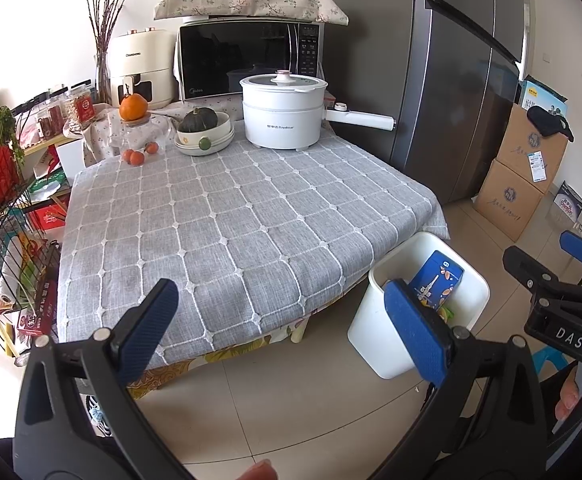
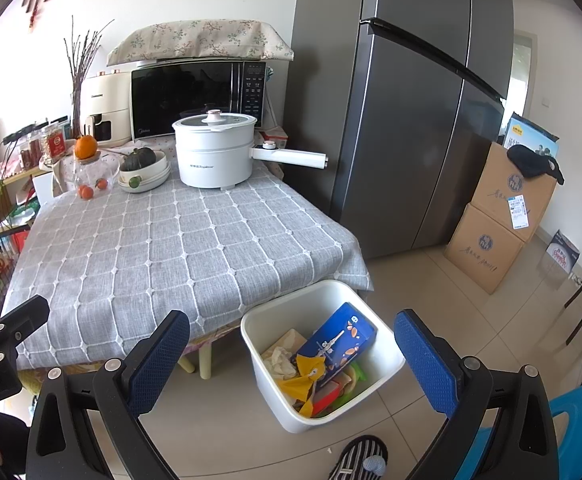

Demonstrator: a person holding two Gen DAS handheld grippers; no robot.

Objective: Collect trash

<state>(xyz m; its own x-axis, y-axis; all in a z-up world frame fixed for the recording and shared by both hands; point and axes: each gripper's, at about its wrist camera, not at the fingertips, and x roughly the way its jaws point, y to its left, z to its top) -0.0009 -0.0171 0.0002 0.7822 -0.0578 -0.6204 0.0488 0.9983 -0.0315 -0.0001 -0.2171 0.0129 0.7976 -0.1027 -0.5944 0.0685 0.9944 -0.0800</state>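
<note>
A tall dark-grey refrigerator (image 2: 407, 120) dominates the right of the room, its doors closed, standing against the far edge of a low table draped in a grey checked tablecloth (image 2: 171, 248). At the table's back, under a floral cover, sits a black-fronted microwave (image 2: 195, 96), with a cream air fryer (image 1: 141, 68) to its left. Two stacked cardboard boxes (image 2: 499, 216) rest on the tiled floor right of the refrigerator. In front of the microwave stands a white electric pot (image 2: 215, 152), lid on, its long handle pointing right; beside it are stacked bowls holding a dark green squash (image 2: 139, 159), and a glass jar (image 1: 139, 136) topped with an orange.

On the floor at the table's near right corner sits the white trash bin (image 2: 387, 364), just beside the hanging cloth. The collected trash lies inside it: a blue carton (image 2: 339, 340) leaning upright against the far wall, with yellow wrappers (image 2: 305, 372) and crumpled pale paper beneath (smaller scraps of red and green show at the bottom).

The left gripper (image 1: 287, 328) hangs over the table's near edge, its blue-padded jaws spread wide and holding nothing. The right gripper (image 2: 291, 356) hovers above the bin, jaws likewise spread and empty, framing the bin between them. A striped slipper (image 2: 361, 456) shows at the bottom edge of the right wrist view.
</note>
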